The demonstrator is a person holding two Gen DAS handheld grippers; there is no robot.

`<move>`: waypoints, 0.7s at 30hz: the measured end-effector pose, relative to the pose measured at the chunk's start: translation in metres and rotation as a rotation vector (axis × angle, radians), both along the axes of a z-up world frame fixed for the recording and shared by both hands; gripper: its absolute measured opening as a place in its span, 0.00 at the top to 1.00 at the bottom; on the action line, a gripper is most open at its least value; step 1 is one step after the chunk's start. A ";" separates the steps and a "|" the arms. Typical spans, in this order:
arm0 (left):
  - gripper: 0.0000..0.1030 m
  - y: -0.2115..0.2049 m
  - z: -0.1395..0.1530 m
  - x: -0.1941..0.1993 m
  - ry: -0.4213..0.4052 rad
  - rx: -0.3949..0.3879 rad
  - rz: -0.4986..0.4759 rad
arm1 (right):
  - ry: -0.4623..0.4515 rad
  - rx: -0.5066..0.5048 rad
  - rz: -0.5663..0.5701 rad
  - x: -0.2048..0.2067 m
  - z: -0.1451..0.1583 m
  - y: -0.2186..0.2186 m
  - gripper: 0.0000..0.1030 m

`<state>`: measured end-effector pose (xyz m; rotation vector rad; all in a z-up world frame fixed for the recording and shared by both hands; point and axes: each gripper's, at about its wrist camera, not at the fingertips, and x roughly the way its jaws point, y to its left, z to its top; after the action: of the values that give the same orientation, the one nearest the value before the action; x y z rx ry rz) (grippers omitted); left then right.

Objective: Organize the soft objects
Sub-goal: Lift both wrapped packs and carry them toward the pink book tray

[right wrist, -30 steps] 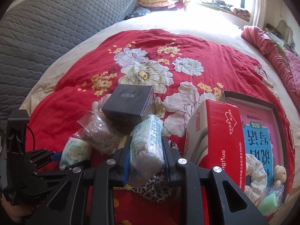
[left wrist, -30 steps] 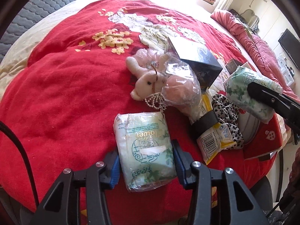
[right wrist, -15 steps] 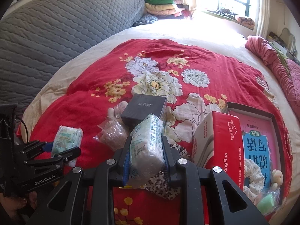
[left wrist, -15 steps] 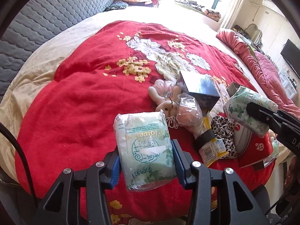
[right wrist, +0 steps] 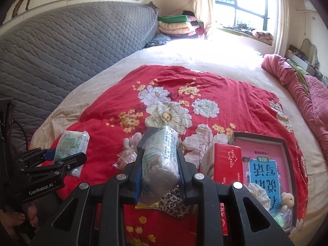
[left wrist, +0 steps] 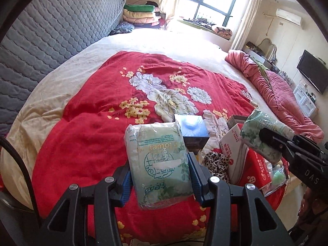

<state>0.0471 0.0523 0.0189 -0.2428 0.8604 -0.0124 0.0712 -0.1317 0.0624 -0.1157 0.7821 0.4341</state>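
Two green tissue packs, one clamped per tool: left tool (left wrist: 160,176), right tool (right wrist: 161,174); one dark box (left wrist: 192,128).

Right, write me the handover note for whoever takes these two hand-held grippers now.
Left hand-held gripper: shut on a green tissue pack, held flat, clear of the red blanket.
Right hand-held gripper: shut on a second tissue pack, held on edge, also in the air.
On the blanket: dark box, bagged plush, leopard scrunchie, red tissue box, open tray with small toys.
Done: both packs picked up.
Left: place both packs, then sort the plush and scrunchie.
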 end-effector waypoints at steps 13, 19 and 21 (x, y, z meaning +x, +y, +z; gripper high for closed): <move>0.53 -0.025 0.052 -0.017 -0.087 0.063 -0.039 | -0.056 0.047 -0.029 -0.022 0.037 -0.019 0.72; 0.53 -0.036 0.063 -0.020 -0.107 0.078 -0.062 | -0.081 0.080 -0.045 -0.028 0.049 -0.029 0.72; 0.53 -0.041 0.066 -0.020 -0.110 0.084 -0.070 | -0.088 0.086 -0.054 -0.027 0.052 -0.035 0.72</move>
<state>0.0272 0.0117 0.0846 -0.1320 0.7575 -0.0545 0.0440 -0.1662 0.1142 -0.0329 0.6778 0.4079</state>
